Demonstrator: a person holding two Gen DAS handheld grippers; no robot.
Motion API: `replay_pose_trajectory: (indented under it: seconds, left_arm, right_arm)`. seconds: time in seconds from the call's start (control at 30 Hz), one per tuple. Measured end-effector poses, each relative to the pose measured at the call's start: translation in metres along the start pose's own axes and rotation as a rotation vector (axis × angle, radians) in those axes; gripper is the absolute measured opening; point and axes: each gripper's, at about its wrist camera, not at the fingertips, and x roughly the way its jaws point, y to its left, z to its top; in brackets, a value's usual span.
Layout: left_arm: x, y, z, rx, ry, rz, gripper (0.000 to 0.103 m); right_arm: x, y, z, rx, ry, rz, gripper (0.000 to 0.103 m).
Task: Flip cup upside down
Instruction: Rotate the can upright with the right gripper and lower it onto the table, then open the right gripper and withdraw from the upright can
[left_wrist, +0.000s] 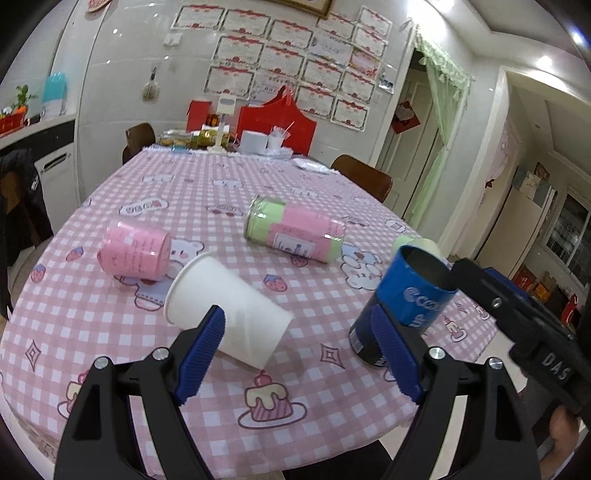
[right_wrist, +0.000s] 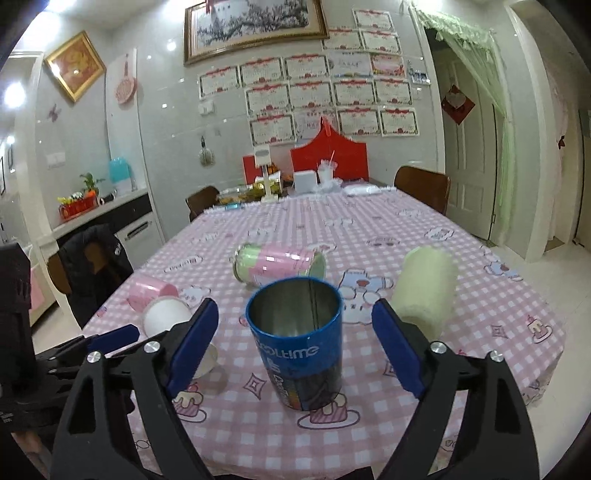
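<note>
- the blue cup (right_wrist: 299, 343) stands upright on the table (right_wrist: 461, 258) with its open mouth up; the inside is bare metal.
- the right gripper (right_wrist: 295, 347) is wide open, its jaws on both sides of the blue cup without touching it.
- the left gripper (left_wrist: 299, 354) is also wide open, with nothing between its jaws.
- in the left wrist view the white paper cup (left_wrist: 229, 310) lies on its side just beyond the left finger (left_wrist: 201, 354), mouth toward 10 o'clock.
- in that view the blue cup (left_wrist: 402, 299) is at 3 o'clock of the white paper cup.
- a pink cup (left_wrist: 135, 253) lies on its side at 10 o'clock of the white paper cup.
- a pink and green can (left_wrist: 295, 232) lies on its side near the middle of the table.
- a pale green cup (right_wrist: 424, 291) is at 2 o'clock of the blue cup in the right wrist view, closed end up and a little tilted.
</note>
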Motion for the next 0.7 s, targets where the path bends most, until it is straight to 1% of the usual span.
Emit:
replay_pose_trajectory:
  seconds: [0.13, 0.23, 0.3, 0.33, 0.37, 0.43, 0.53, 0.7]
  left_arm:
    - [-0.010, -0.014, 0.002, 0.032, -0.022, -0.013, 0.080]
    - [-0.021, -0.028, 0.005, 0.072, -0.056, -0.001, 0.082]
    - [-0.027, -0.035, 0.007, 0.096, -0.080, 0.008, 0.084]
    - [-0.032, -0.040, 0.008, 0.111, -0.097, 0.015, 0.086]
    - [-0.036, -0.044, 0.008, 0.121, -0.110, 0.022, 0.090]
    - [-0.043, -0.052, 0.009, 0.143, -0.142, 0.036, 0.091]
    - [-0.052, -0.060, 0.011, 0.163, -0.168, 0.056, 0.091]
    - [-0.065, -0.070, 0.013, 0.175, -0.216, 0.050, 0.091]
  right_arm:
    - [-0.020, -0.006, 0.006, 0.005, -0.035, -0.015, 0.087]
    - [-0.033, -0.011, 0.007, 0.010, -0.060, -0.040, 0.089]
    - [-0.043, -0.015, 0.008, 0.012, -0.083, -0.056, 0.095]
    - [-0.048, -0.016, 0.009, 0.010, -0.097, -0.066, 0.095]
    - [-0.051, -0.018, 0.009, 0.007, -0.107, -0.073, 0.095]
    - [-0.061, -0.018, 0.011, -0.008, -0.137, -0.096, 0.095]
    - [-0.072, -0.020, 0.010, -0.030, -0.177, -0.131, 0.095]
    - [-0.085, -0.023, 0.005, -0.067, -0.249, -0.186, 0.095]
